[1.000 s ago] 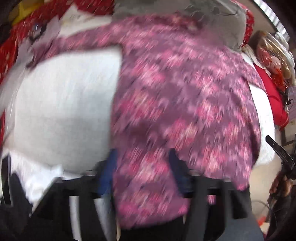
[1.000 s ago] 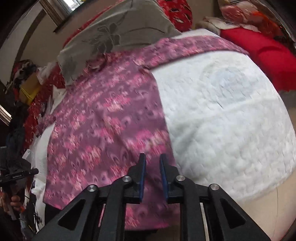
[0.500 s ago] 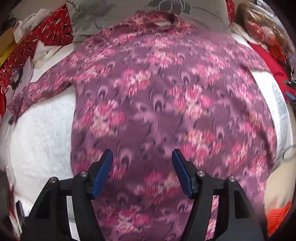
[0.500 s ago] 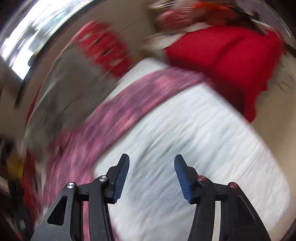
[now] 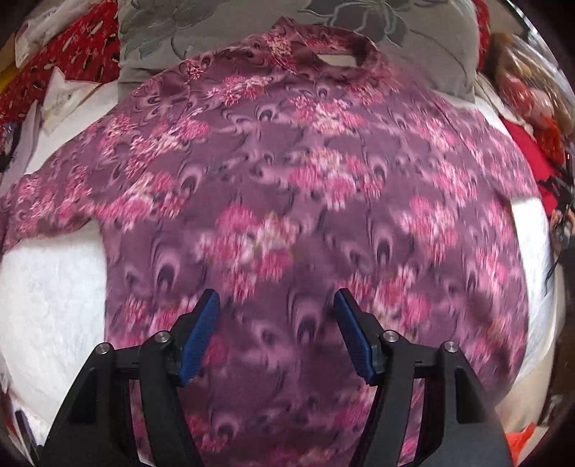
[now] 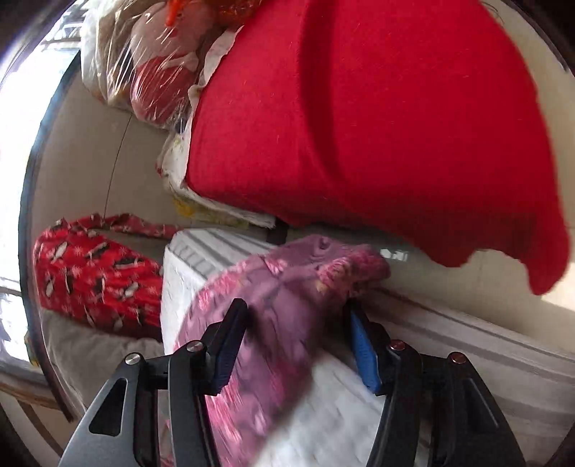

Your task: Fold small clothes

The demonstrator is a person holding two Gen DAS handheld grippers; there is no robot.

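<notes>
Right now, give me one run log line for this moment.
purple floral shirt: spread flat on white quilted mat | left hand-held gripper: open above shirt | right hand-held gripper: open around sleeve end

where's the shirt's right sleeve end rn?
Right wrist view: the sleeve end lies between the open right tool's pads at the white quilt's edge, just below the red blanket.

Shirt flat on mattress, collar touching pillow.

Beside the white quilted pad: a red blanket, a red penguin-print cushion, a grey floral pillow.
</notes>
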